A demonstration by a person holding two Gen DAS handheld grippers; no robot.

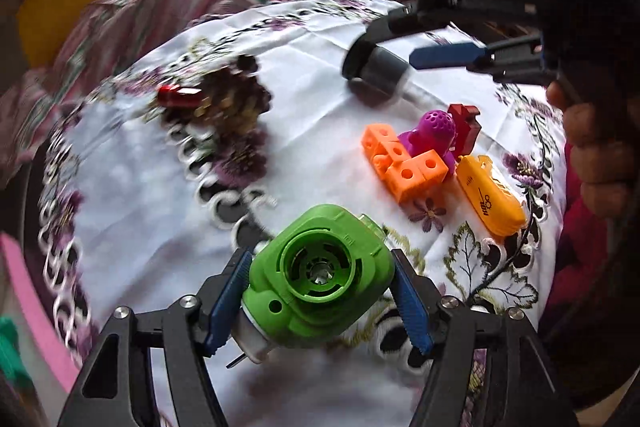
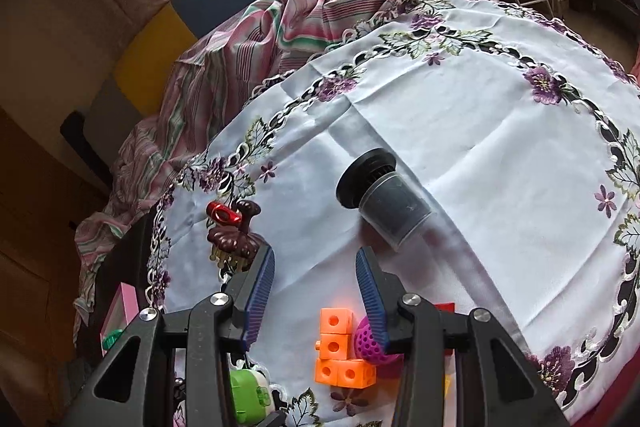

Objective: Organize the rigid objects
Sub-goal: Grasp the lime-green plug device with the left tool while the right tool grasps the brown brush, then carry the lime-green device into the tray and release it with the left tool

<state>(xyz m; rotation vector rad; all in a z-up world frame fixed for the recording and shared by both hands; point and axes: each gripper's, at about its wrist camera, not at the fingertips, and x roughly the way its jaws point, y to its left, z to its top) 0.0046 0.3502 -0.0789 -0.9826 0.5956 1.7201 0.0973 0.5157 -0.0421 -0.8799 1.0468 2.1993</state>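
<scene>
My left gripper (image 1: 320,291) is shut on a green and white toy camera (image 1: 320,275) and holds it just above the tablecloth; the camera also shows in the right wrist view (image 2: 250,397). My right gripper (image 2: 316,291) is open and empty, hovering above the table; it shows in the left wrist view (image 1: 404,47) at the top right. A black cylinder (image 2: 384,203) lies on its side ahead of it. Orange cubes (image 2: 340,355), a purple ball toy (image 2: 370,341), a red block (image 1: 464,123) and an orange submarine toy (image 1: 490,199) sit grouped together.
A red whistle (image 2: 223,214) and a dark brown comb-like piece (image 2: 234,241) lie at the cloth's left side. A striped blanket (image 2: 248,39) is heaped behind the embroidered tablecloth (image 2: 500,107). A pink box (image 2: 116,311) stands beyond the table's left edge.
</scene>
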